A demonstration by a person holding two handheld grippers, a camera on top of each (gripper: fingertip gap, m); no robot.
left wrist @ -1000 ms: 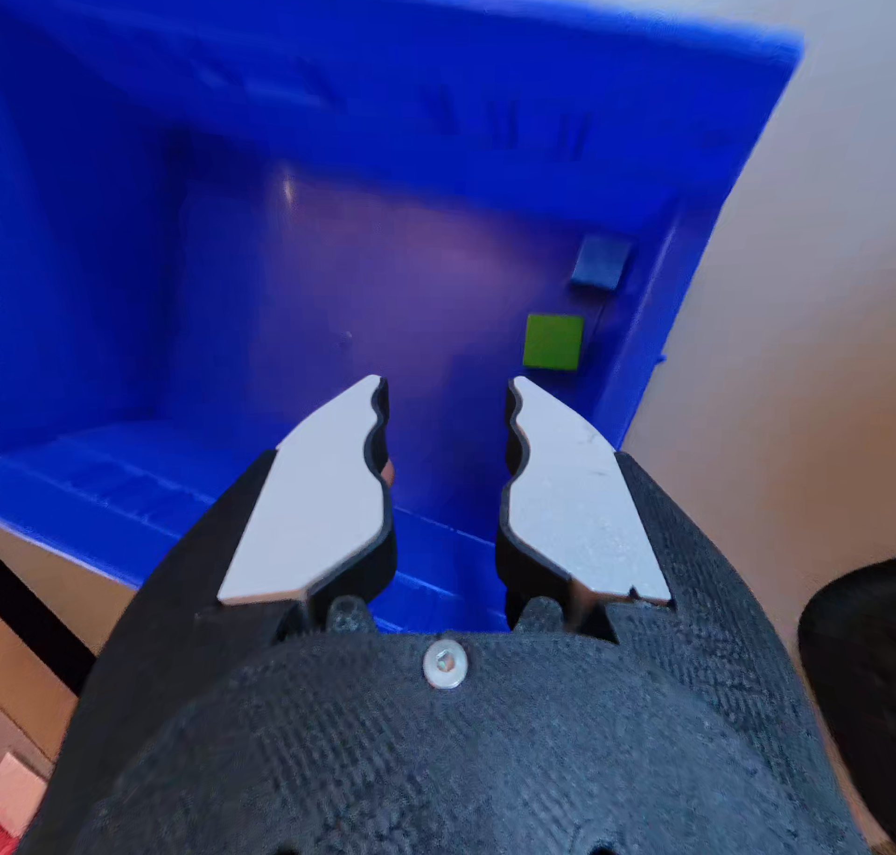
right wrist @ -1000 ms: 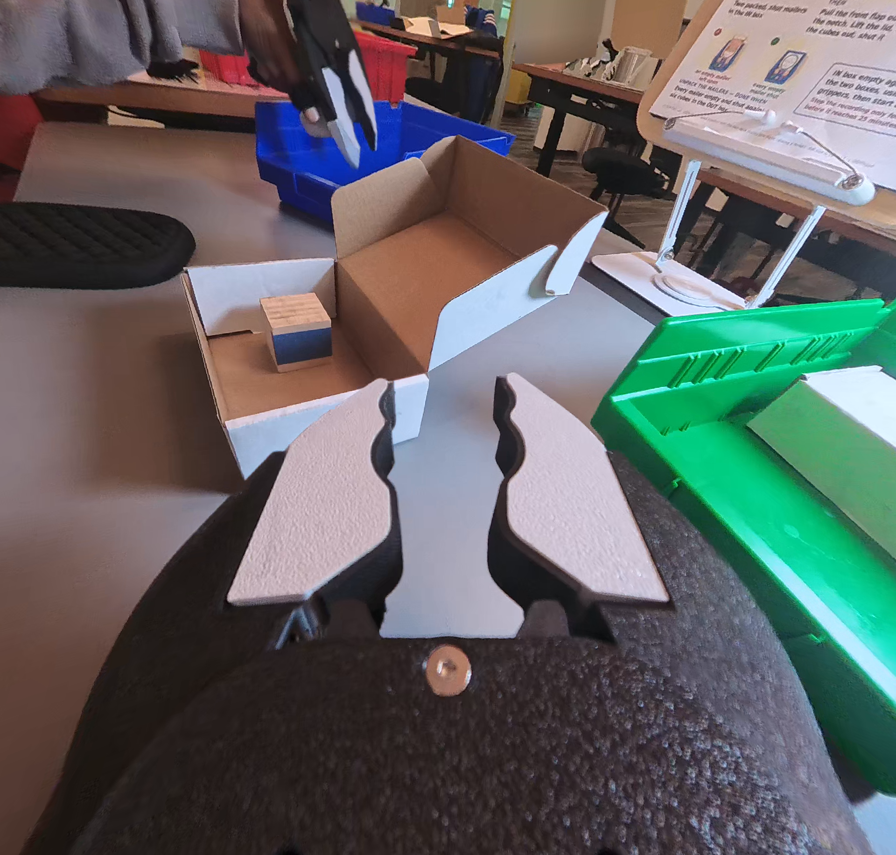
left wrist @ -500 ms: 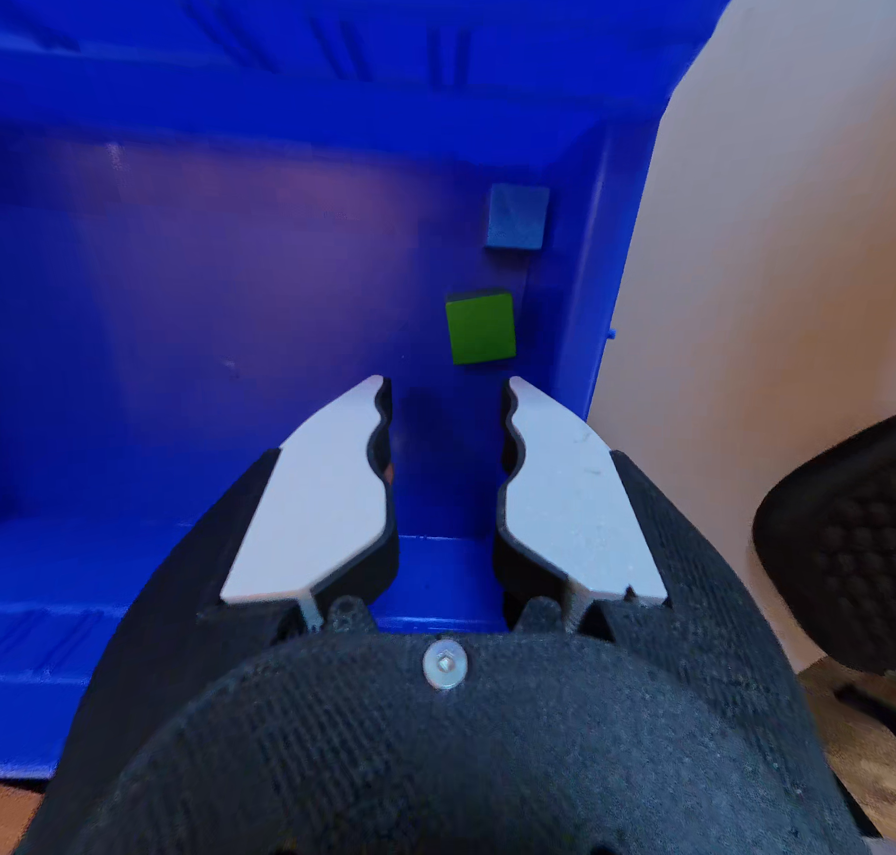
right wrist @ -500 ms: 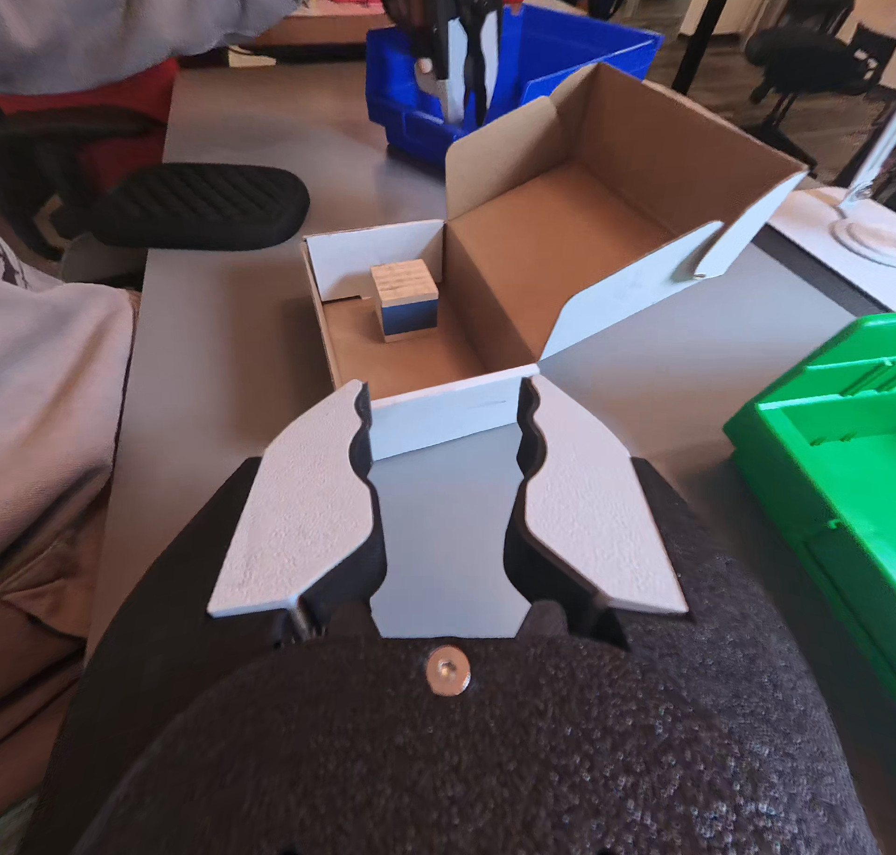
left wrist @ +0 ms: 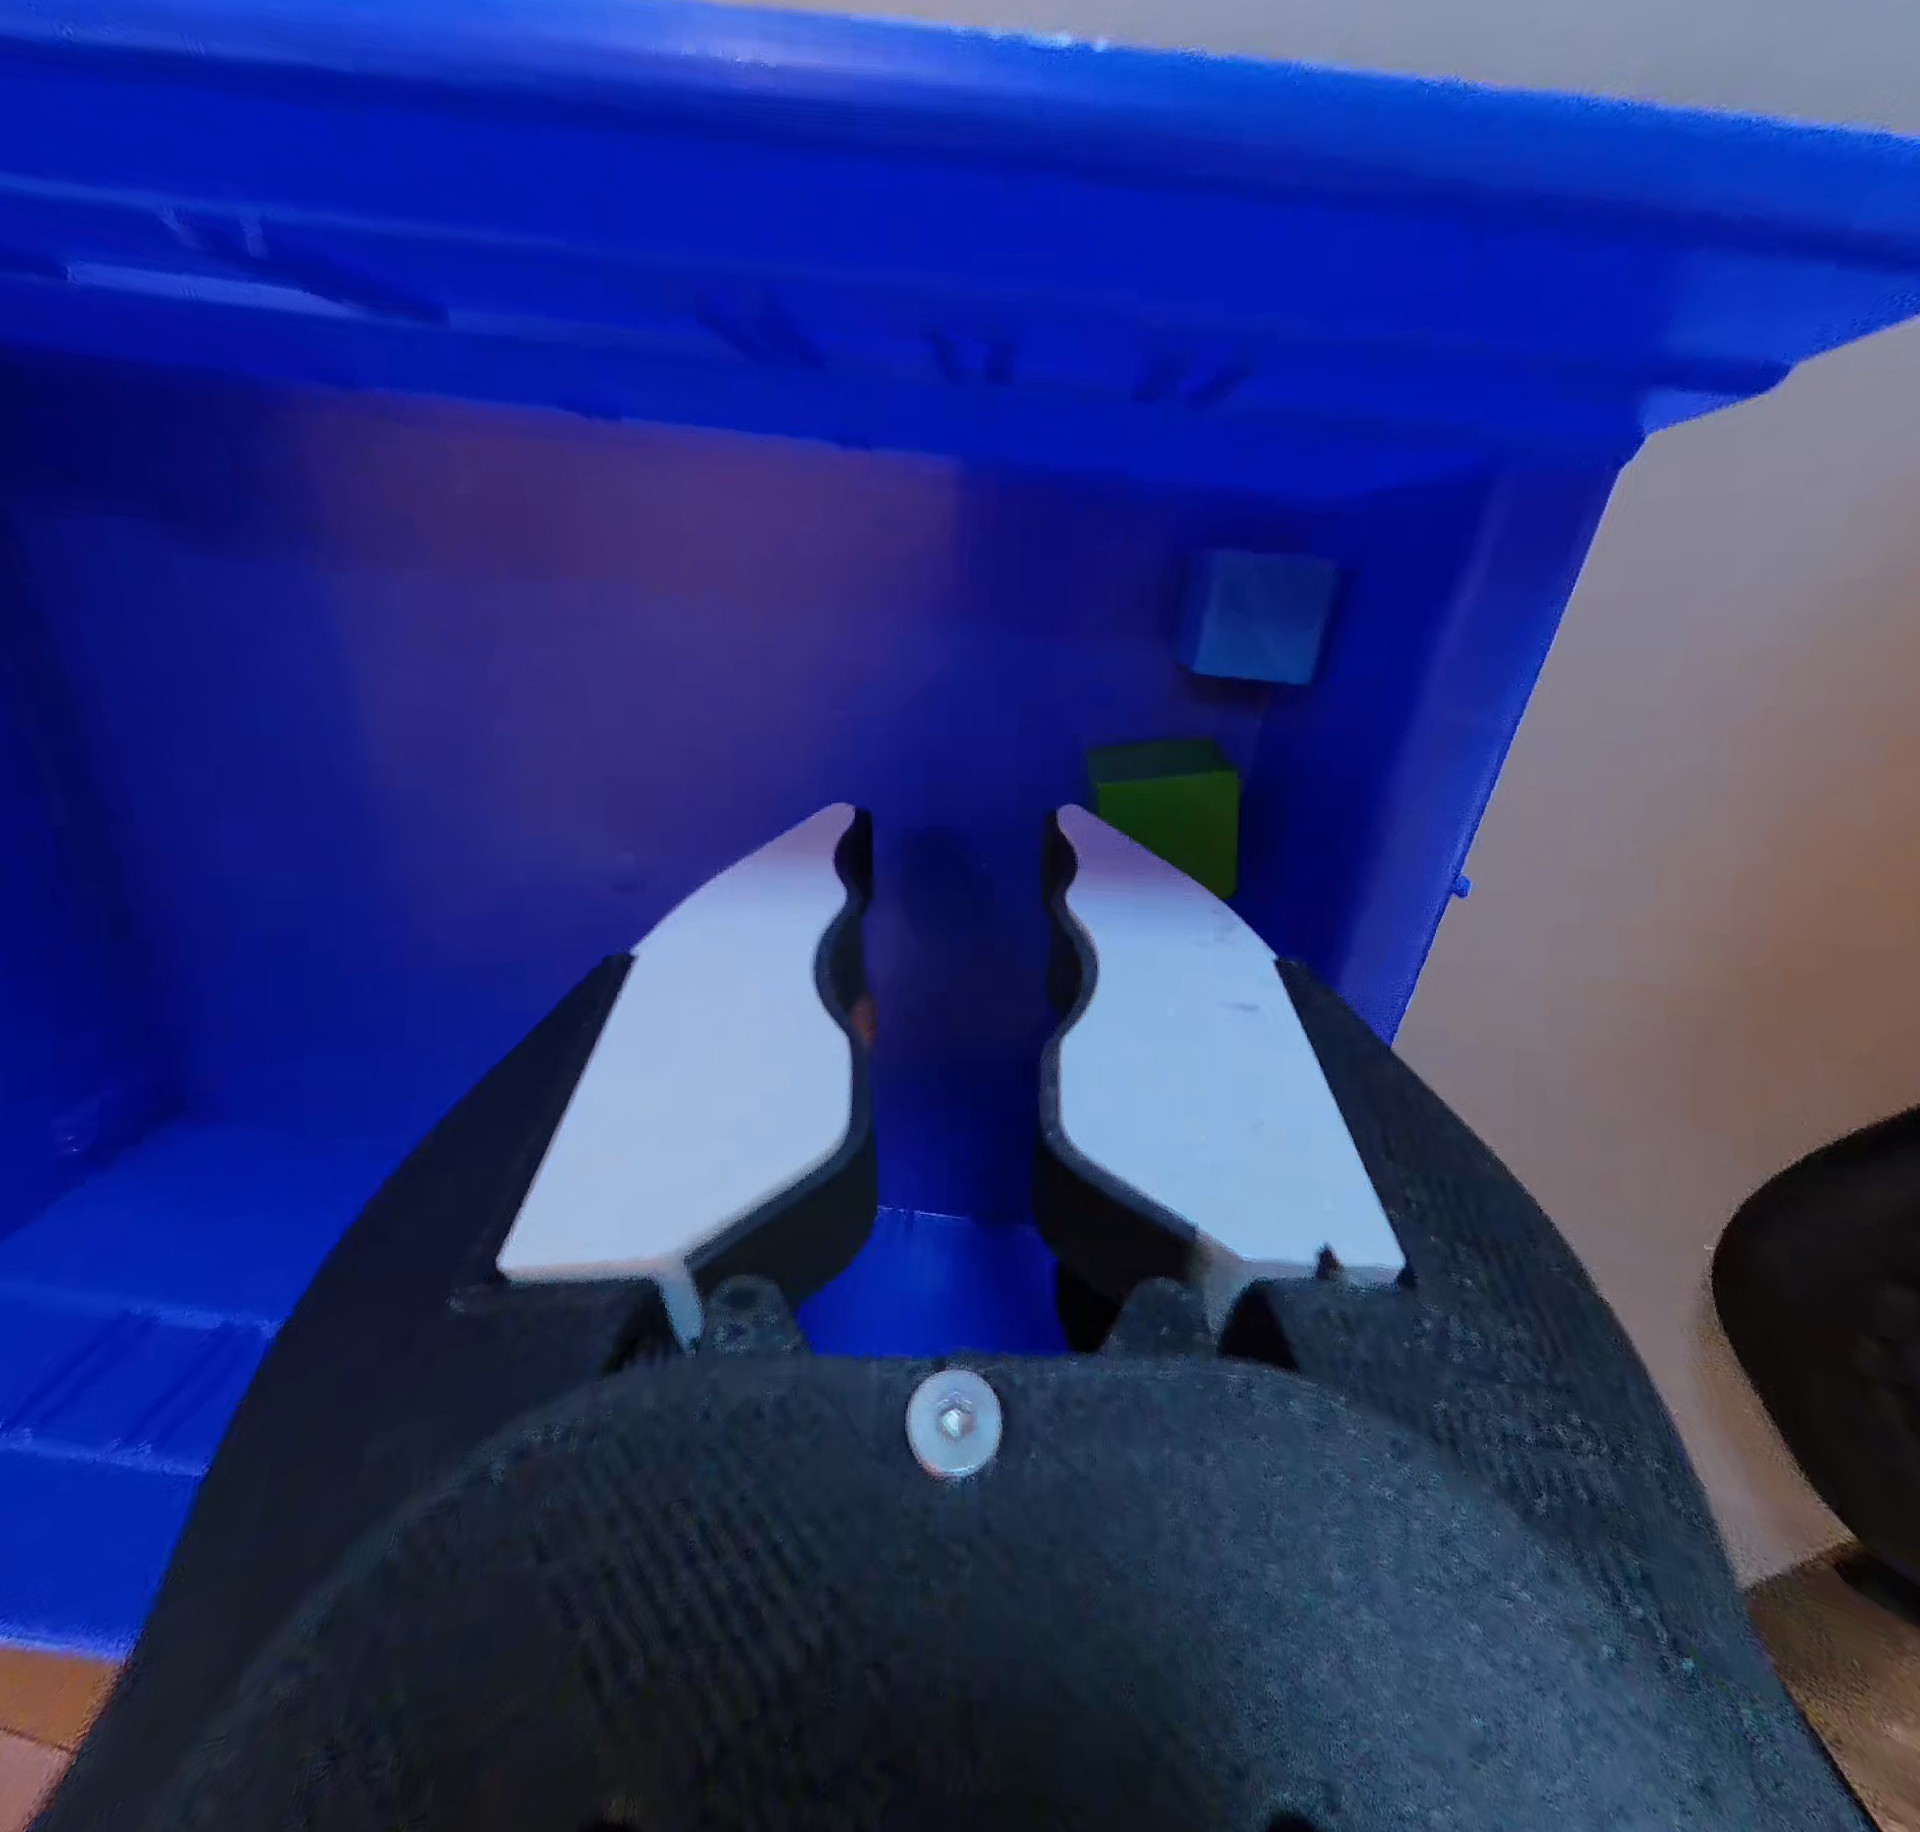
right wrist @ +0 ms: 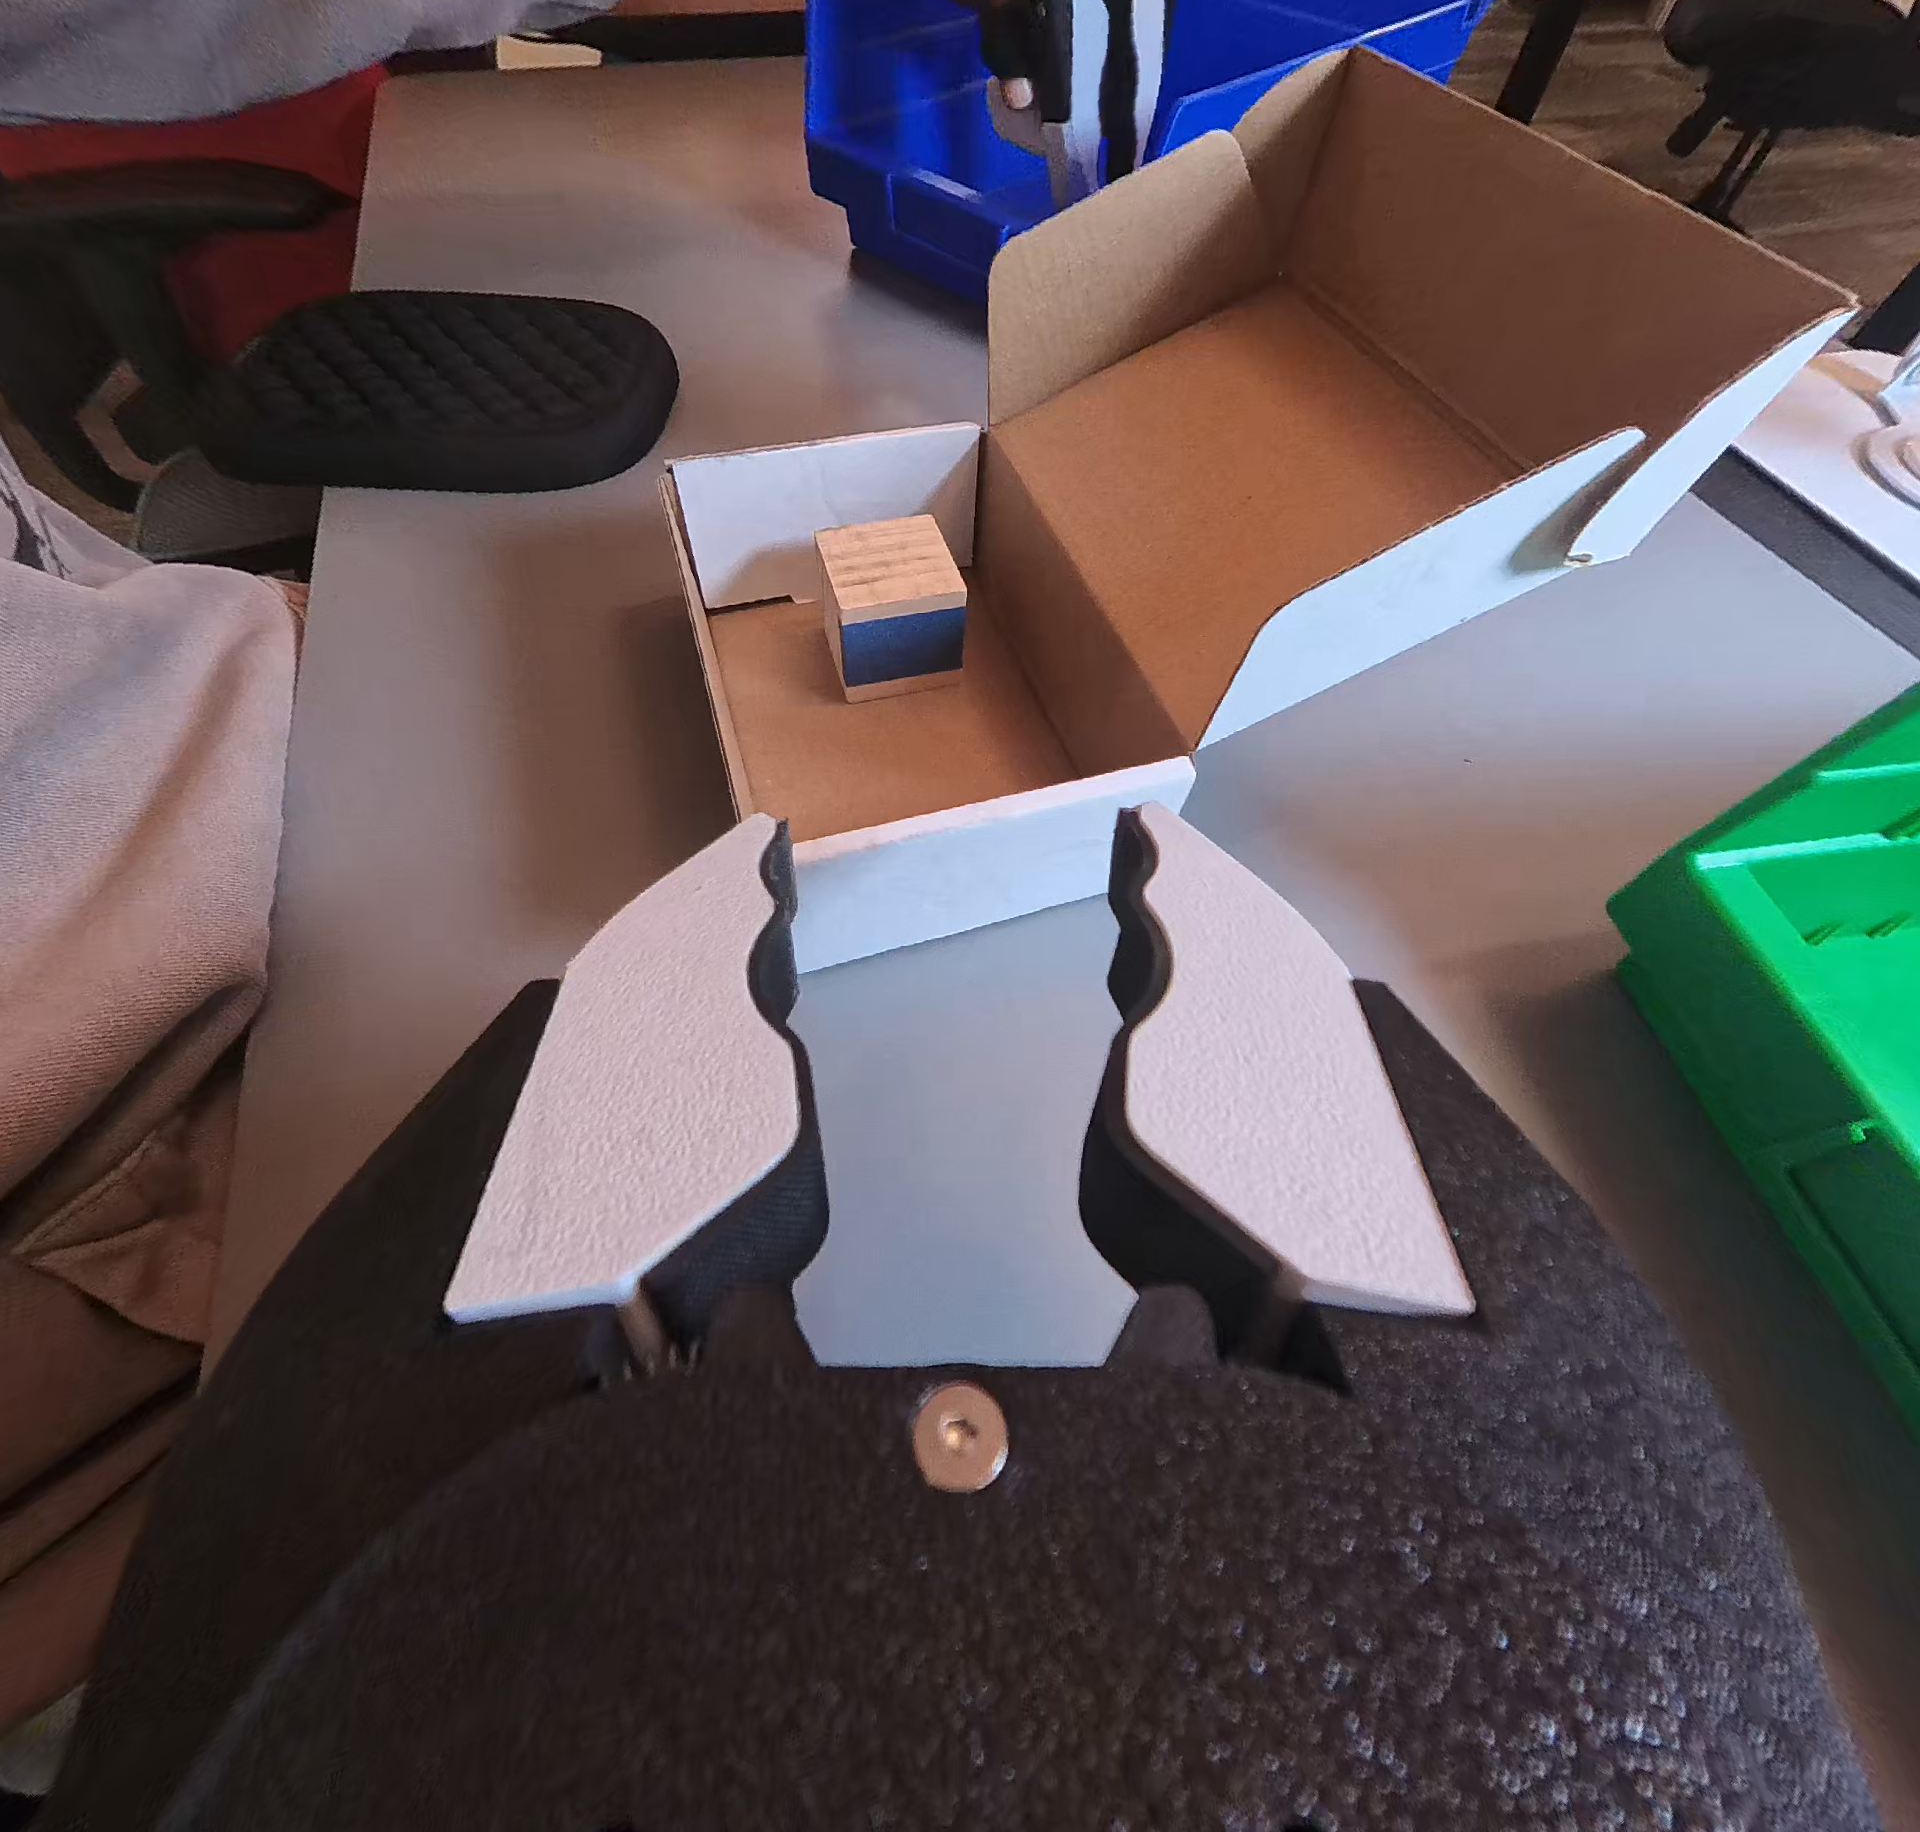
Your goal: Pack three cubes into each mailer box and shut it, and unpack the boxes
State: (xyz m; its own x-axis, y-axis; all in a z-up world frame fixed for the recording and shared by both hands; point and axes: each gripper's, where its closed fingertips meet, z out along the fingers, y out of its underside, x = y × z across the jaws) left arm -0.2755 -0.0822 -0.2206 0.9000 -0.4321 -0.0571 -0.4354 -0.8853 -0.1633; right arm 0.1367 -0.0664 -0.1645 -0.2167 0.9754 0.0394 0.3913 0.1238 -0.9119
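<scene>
My left gripper [left wrist: 956, 826] is open and empty, pointing down into the blue bin [left wrist: 727, 224]. A green cube [left wrist: 1169, 806] lies just right of its right fingertip, and a blue cube [left wrist: 1257, 619] sits beyond it in the bin's corner. In the right wrist view the left gripper [right wrist: 1081, 135] hangs over the same blue bin [right wrist: 914, 120]. My right gripper [right wrist: 951, 826] is open and empty, just in front of the open mailer box [right wrist: 987, 868]. One wooden cube with a blue side [right wrist: 894, 603] stands inside the box. The lid [right wrist: 1351, 432] lies open to the right.
A green bin [right wrist: 1808, 941] stands at the right on the grey table [right wrist: 499, 660]. A black padded chair armrest [right wrist: 436, 390] lies left of the box. A person's grey sleeve and clothing [right wrist: 114, 795] fill the left edge. A white stand base [right wrist: 1870, 452] is at far right. One gripper's finger ends stand about 40 cm off the other's. The blue cube [left wrist: 1257, 619] is closer to my left gripper, around 5 cm from its tips; the right tips are 35 cm off.
My left gripper has dropped lower into the blue bin, and the green cube now sits beside its right fingertip. My right gripper has moved closer to the mailer box front and opened a little wider.
</scene>
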